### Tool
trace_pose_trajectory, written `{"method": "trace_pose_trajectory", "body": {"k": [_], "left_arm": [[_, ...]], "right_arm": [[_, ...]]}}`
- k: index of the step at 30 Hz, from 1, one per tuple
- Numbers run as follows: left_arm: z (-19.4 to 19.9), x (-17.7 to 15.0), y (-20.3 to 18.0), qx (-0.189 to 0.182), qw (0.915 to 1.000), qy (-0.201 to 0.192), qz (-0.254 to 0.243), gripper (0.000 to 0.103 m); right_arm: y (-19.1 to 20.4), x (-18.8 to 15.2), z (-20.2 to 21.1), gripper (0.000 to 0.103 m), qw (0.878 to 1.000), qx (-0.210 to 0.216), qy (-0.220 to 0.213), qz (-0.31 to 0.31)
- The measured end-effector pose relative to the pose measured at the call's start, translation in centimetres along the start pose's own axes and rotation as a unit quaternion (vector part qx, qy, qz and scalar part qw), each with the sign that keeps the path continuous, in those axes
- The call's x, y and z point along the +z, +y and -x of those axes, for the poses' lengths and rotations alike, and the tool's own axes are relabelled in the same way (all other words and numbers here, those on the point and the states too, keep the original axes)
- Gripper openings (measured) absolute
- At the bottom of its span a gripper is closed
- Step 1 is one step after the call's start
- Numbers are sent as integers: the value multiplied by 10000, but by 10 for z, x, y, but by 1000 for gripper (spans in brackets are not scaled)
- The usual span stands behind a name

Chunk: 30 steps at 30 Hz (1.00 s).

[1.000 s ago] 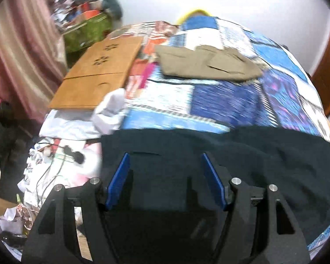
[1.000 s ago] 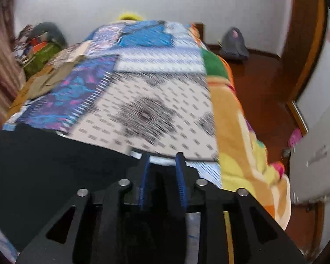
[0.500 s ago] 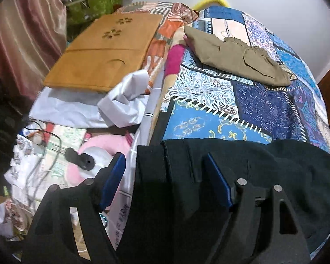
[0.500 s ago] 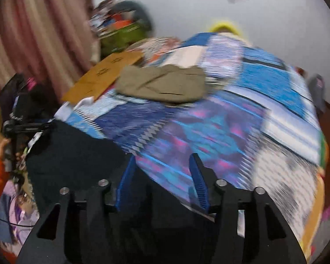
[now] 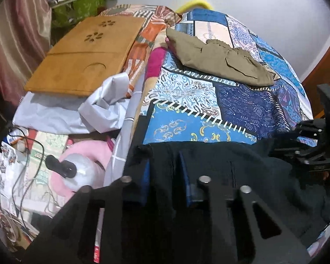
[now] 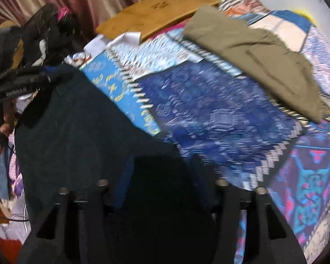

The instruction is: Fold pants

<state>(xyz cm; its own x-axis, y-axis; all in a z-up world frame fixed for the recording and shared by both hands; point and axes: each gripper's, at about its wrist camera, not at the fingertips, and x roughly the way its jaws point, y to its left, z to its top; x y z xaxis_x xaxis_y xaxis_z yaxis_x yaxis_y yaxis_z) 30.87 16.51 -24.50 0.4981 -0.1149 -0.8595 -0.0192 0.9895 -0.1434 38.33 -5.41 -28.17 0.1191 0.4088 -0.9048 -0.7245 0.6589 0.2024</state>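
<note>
Black pants [image 5: 220, 162] lie bunched at the near edge of a quilted bed [image 5: 209, 101], where I have both tools on them. My left gripper [image 5: 165, 171] is closing, its blue pads on either side of a ridge of the dark cloth at the pants' left corner. My right gripper [image 6: 165, 176] is closing too, with black cloth between its pads, though the right view is smeared and I cannot tell how firmly they bite; in the left view it sits at the pants' far right side. The main risk, as I judge it, is a shallow pinch: if either set of jaws has caught one layer only, the fold will drag the top layer and leave the under one rumpled. The left corner sits just at the bed's edge, above a pink cushion [image 5: 85, 165] and cables [image 5: 30, 149], so a slip there could drop the cloth off the bed. Folded khaki pants [image 5: 220, 59] lie farther up the quilt, apart from the black pair; a long sweep forward could nudge them. A wooden tray [image 5: 85, 55] lies off to the left.
</note>
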Motion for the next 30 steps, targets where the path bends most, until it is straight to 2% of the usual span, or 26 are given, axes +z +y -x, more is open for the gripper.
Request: {"method": "trace_pose_trajectory", "body": {"k": [1, 4, 8, 11, 14, 16, 17, 18, 22, 26, 30], "left_arm": [[3, 0, 0, 81, 10000, -37, -22, 18], [8, 3, -6, 349, 9991, -173, -192, 17], [14, 12, -13, 665, 9954, -405, -552, 17], [1, 25, -6, 656, 9960, -197, -566, 19], [-6, 29, 3, 711, 9964, 10, -454, 31], [4, 29, 9, 757, 9964, -96, -375, 37], [15, 28, 11, 901, 9950, -242, -350, 39], [24, 26, 12, 934, 9945, -323, -335, 40], [61, 12, 21, 689, 9960, -526, -203, 54], [81, -17, 24, 557, 9972, -485, -113, 59], [83, -50, 25, 377, 9989, -276, 14, 59]], "right_arm": [[3, -1, -6, 6, 9999, 44, 92, 71], [8, -5, -4, 5, 9997, -86, -50, 230], [5, 0, 5, 4, 9975, -491, -459, 195], [-3, 9, 6, 4, 9961, -737, -476, 94], [-6, 11, 12, 5, 9947, -909, -477, -32], [-9, 6, 28, 11, 9927, -1018, -611, -199], [-11, 1, 39, 13, 9913, -1065, -700, -319], [-14, -4, 49, 19, 9904, -1073, -773, -411], [-17, -44, 108, 45, 9807, -1194, -1297, -849], [-18, -94, 155, 46, 9654, -1483, -1693, -1317], [-22, -160, 192, 46, 9429, -1941, -1857, -1971]]}}
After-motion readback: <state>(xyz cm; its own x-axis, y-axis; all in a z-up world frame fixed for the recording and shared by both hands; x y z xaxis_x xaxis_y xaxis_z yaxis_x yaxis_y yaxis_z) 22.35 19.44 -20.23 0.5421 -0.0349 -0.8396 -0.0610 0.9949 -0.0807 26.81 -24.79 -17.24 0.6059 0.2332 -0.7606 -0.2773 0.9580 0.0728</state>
